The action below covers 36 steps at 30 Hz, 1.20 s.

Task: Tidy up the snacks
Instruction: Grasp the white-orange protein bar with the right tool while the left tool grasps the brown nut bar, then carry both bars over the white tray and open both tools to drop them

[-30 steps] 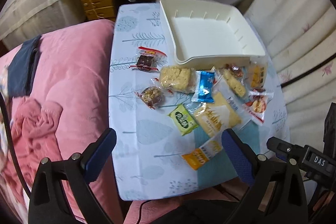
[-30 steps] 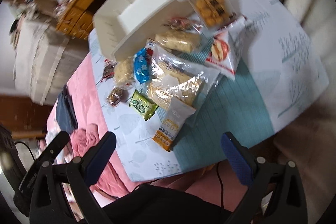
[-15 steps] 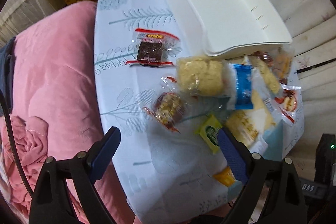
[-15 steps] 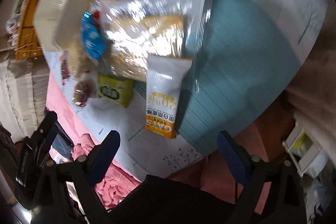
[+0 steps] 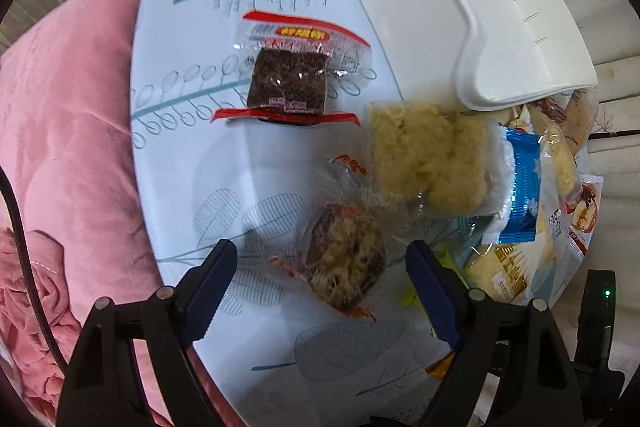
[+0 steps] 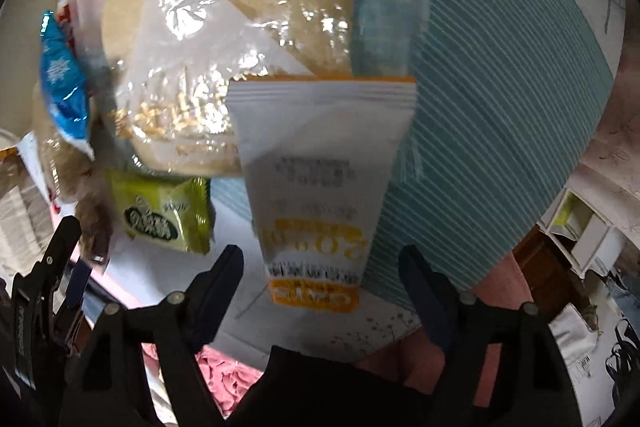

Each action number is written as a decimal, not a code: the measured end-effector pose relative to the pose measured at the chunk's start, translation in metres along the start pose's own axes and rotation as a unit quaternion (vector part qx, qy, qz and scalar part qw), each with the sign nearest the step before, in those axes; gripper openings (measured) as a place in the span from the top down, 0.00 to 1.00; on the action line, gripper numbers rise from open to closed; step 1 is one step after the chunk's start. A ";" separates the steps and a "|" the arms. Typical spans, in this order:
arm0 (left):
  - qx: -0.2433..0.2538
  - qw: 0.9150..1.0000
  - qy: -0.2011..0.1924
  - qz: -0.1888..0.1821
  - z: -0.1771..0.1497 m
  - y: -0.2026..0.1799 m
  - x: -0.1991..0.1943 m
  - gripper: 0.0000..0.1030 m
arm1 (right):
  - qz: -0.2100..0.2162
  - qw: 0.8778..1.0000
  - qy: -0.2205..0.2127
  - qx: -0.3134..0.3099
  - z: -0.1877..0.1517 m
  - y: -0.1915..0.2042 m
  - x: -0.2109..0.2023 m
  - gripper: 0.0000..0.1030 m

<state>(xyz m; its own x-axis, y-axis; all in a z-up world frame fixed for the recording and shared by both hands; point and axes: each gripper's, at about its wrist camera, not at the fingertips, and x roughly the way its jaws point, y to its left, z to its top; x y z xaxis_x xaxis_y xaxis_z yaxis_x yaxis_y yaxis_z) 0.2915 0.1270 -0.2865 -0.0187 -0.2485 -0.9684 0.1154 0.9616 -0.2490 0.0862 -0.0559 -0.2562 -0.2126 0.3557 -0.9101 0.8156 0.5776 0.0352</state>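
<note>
My left gripper [image 5: 322, 259] is open, its jaws on either side of a round nutty snack in clear wrap [image 5: 346, 263]. Beyond it lie a dark square cake in a red-edged wrapper [image 5: 290, 83], a pale yellow pastry [image 5: 428, 163] and a blue packet [image 5: 520, 191]. The white tray [image 5: 480, 11] stands at the far right. My right gripper [image 6: 322, 263] is open, low over a white and orange packet [image 6: 320, 179]. A large Calleton bread bag [image 6: 224, 39] and a green packet [image 6: 160, 215] lie beside it.
The table has a leaf-print cloth [image 5: 224, 167] with a teal striped patch [image 6: 500, 87]. A pink quilt [image 5: 68, 147] lies along the table's left edge. More snacks pile by the tray's near corner [image 5: 560, 155]. The left gripper's body shows in the right wrist view [image 6: 44, 299].
Both grippers have moved down and closer to the table. The left now frames the round nutty snack; the right now frames the white and orange packet. Both stay open.
</note>
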 end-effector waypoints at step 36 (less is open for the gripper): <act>-0.041 0.998 -0.010 -0.055 -0.011 0.022 -0.014 0.62 | 0.040 0.999 0.022 0.027 -0.001 0.023 -0.041 0.61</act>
<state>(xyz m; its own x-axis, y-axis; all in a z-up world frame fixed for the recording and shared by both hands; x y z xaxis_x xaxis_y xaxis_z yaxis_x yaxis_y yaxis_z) 0.2832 0.1525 -0.2787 -0.0072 -0.3549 -0.9349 0.0328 0.9343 -0.3550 0.1130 -0.0564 -0.2180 -0.1687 0.4319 -0.8860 0.8586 0.5059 0.0831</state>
